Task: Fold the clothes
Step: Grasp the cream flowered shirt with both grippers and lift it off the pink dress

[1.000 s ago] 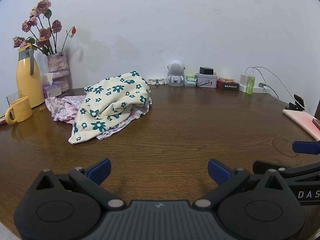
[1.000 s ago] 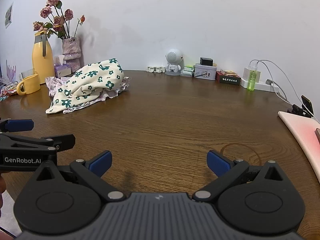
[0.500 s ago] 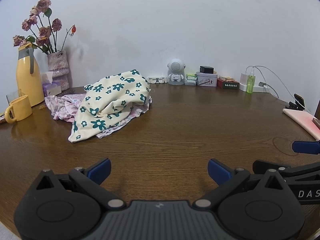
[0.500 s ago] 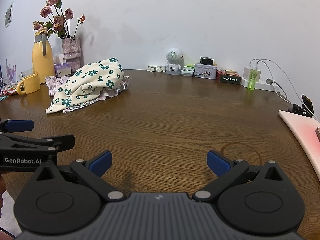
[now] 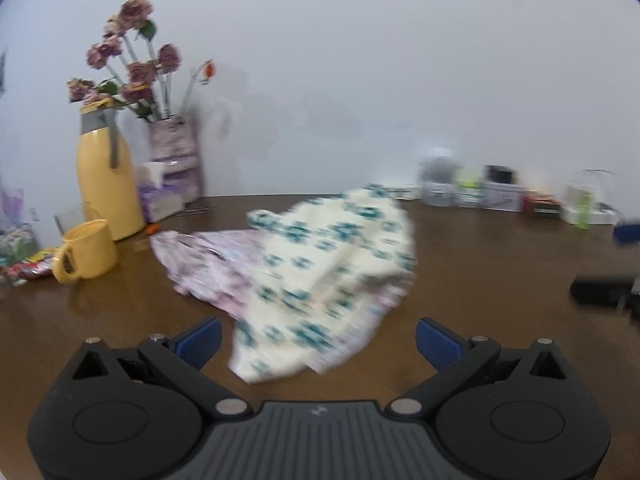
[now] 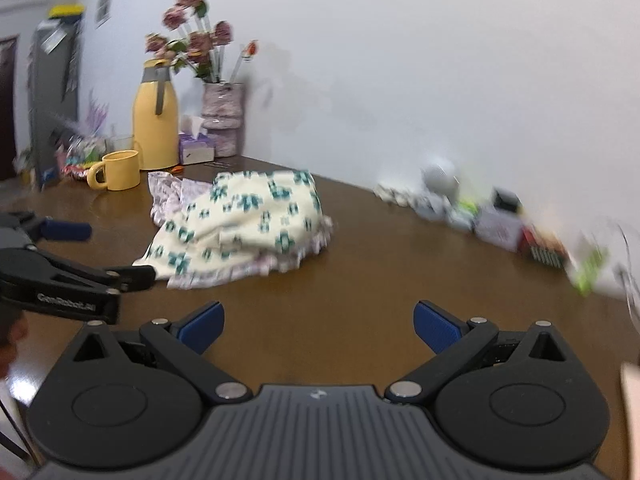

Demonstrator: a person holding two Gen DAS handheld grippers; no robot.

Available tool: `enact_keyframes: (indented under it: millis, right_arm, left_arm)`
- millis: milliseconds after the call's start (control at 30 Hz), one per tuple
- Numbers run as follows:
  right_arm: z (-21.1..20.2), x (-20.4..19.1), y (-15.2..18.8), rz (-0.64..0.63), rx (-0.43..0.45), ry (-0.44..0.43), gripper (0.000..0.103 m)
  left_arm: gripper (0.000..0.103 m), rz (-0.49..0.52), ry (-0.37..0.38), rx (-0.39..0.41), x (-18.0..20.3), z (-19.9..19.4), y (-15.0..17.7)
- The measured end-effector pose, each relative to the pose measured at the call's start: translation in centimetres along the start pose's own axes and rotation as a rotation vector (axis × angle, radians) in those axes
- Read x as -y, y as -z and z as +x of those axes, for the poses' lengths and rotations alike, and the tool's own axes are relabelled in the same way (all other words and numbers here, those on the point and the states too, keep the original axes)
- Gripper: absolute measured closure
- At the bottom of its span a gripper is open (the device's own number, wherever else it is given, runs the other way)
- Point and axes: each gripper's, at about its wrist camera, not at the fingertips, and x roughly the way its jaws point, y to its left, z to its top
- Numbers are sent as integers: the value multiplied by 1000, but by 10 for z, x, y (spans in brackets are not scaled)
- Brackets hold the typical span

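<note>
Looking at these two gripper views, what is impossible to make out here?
- Small boxes and bottles along the wall: motion blur in both views hides labels.
- Pink patterned garment: mostly buried under the cream cloth with teal flowers, so its type is unclear.
- Yellow mug: contents hidden by its rim.
- Right gripper in the left view: cut off by the edge.
- Left gripper: open, holding nothing.

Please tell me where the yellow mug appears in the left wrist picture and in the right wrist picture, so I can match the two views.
Left wrist view: the yellow mug is at the left edge, at mid-height, on the wooden table.
Right wrist view: the yellow mug is upper left, beyond the cream floral garment.
Shared landmark: the tall yellow thermos jug stands just behind the mug in both views.
</note>
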Motion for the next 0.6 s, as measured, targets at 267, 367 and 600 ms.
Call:
enact_keyframes:
  millis: [267, 367, 600]
  right_arm:
    - [166, 6, -105, -40, -120, -156, 20]
    - [222, 3, -116, -9, -188, -172, 30]
    - [281, 12, -126, 105, -273, -317, 92]
  left_arm:
    - [5, -30, -40, -131, -44, 98, -34]
    - [8, -29, -6, -189, -49, 126, -35]
    - [76, -90, 171, -249, -57, 161, -34]
